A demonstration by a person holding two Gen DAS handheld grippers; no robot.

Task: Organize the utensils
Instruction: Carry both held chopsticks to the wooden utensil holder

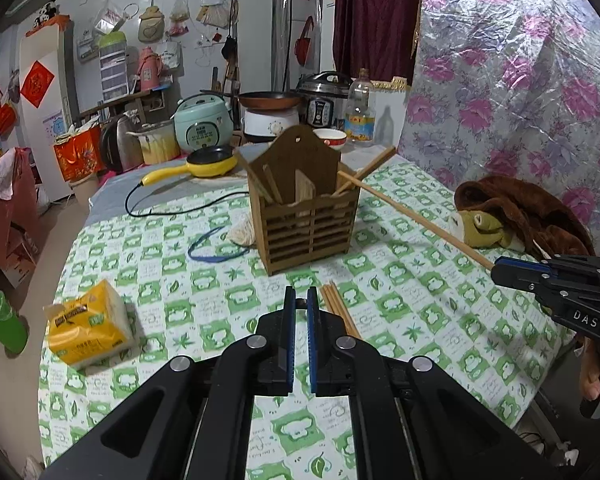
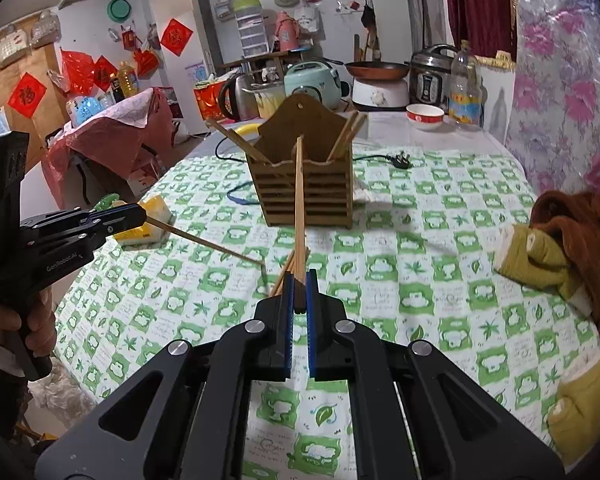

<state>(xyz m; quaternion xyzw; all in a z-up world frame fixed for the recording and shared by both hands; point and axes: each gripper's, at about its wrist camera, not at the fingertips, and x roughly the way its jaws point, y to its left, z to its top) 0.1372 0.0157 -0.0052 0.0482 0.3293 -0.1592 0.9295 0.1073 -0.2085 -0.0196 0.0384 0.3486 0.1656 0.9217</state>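
A brown wooden utensil holder (image 1: pixel 306 204) (image 2: pixel 306 184) stands mid-table with several chopsticks leaning in it. My right gripper (image 2: pixel 299 278) (image 1: pixel 500 270) is shut on a chopstick (image 2: pixel 299 208) (image 1: pixel 412 218) whose far tip reaches the holder's rim. My left gripper (image 1: pixel 300 296) (image 2: pixel 140 214) is shut on another chopstick (image 2: pixel 208 242), which slants down with its tip on the cloth; in the left wrist view only its end shows between the pads. A few loose chopsticks (image 1: pixel 340 310) (image 2: pixel 286 270) lie on the cloth in front of the holder.
The table has a green-and-white checked cloth (image 1: pixel 420 320). A yellow tissue pack (image 1: pixel 88 324) lies front left, a brown garment (image 1: pixel 528 216) at the right. A blue band (image 1: pixel 212 246), yellow pan (image 1: pixel 208 164), bowl (image 1: pixel 330 138), bottle and cookers stand behind the holder.
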